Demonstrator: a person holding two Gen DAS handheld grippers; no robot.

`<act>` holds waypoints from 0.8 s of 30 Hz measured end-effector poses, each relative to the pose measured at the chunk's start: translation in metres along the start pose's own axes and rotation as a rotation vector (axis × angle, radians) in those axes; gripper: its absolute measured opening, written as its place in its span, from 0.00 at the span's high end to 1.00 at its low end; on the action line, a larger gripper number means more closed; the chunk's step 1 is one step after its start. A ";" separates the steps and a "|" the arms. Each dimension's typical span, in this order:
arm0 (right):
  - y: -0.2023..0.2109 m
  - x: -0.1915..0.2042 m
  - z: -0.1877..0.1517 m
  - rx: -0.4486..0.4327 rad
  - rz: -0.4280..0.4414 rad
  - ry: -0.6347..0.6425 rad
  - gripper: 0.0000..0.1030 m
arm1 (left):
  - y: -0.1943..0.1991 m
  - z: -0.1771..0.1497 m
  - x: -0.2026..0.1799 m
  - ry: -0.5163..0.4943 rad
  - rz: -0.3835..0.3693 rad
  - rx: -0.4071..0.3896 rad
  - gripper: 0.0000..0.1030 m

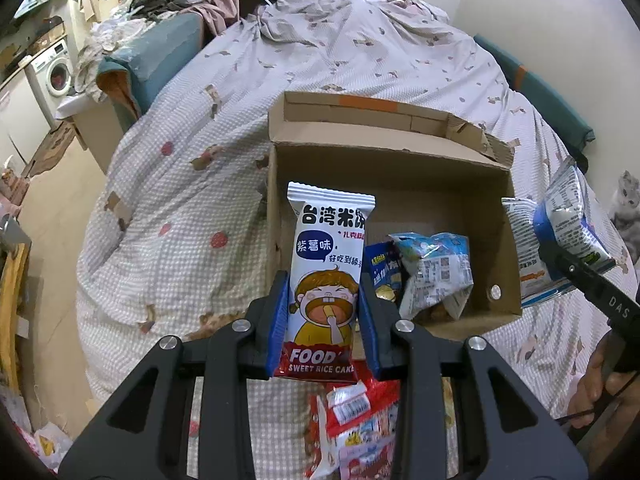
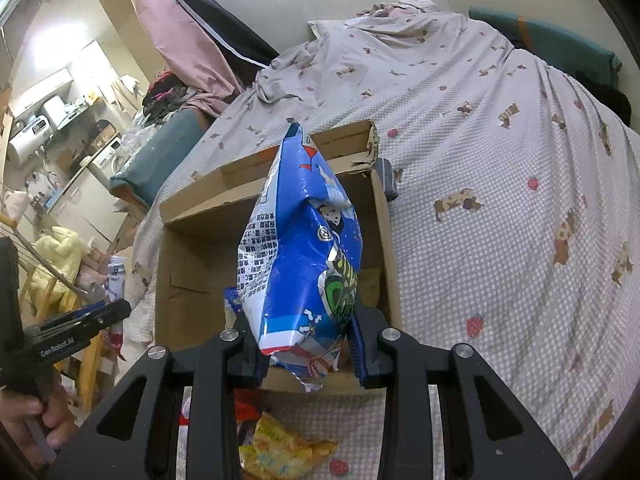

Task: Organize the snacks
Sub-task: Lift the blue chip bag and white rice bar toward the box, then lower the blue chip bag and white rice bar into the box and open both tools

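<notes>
My left gripper (image 1: 323, 316) is shut on a white and red sweet rice cake packet (image 1: 326, 280), held upright at the near left corner of the open cardboard box (image 1: 400, 160). Inside the box lie a pale blue snack bag (image 1: 436, 272) and a dark blue packet (image 1: 382, 268). My right gripper (image 2: 308, 344) is shut on a blue snack bag (image 2: 304, 256), held upright above the box's (image 2: 192, 248) near edge. That right gripper with its bag (image 1: 568, 220) also shows in the left wrist view, right of the box. The left gripper's tips (image 2: 100, 316) show at the left of the right wrist view.
The box rests on a bed with a checked quilt (image 1: 168, 184). Loose red and white snack packets (image 1: 356, 432) and a yellow one (image 2: 280, 448) lie on the quilt in front of the box. A grey cat (image 1: 628, 204) sits at the right. Cluttered furniture and a washing machine (image 1: 56, 72) stand left.
</notes>
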State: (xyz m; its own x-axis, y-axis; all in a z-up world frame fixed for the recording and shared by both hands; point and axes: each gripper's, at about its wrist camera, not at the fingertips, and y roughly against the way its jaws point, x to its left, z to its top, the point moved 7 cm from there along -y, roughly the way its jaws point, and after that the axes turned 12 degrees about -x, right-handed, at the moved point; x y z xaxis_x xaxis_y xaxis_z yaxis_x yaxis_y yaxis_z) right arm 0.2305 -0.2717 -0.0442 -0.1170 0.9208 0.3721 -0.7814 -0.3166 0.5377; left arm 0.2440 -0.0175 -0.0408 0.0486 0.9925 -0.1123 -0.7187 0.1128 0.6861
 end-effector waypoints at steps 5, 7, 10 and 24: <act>-0.013 -0.003 -0.005 -0.005 -0.028 0.046 0.67 | -0.028 -0.013 0.003 0.009 -0.011 0.020 0.72; -0.016 -0.005 -0.009 0.000 -0.043 0.060 0.67 | -0.039 -0.016 0.009 0.034 0.004 0.028 0.72; -0.022 -0.012 -0.013 0.022 -0.085 0.080 0.68 | -0.051 -0.023 0.014 0.088 -0.002 0.074 0.72; -0.044 -0.015 -0.023 0.075 -0.127 0.081 0.62 | -0.058 -0.023 0.005 0.044 -0.017 0.090 0.72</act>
State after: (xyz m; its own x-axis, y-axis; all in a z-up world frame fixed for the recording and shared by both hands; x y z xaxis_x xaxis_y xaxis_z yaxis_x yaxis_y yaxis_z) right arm 0.2527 -0.2665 -0.0914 -0.0722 0.9688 0.2369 -0.7456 -0.2102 0.6324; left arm 0.2703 -0.0206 -0.0974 0.0284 0.9875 -0.1550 -0.6526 0.1358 0.7455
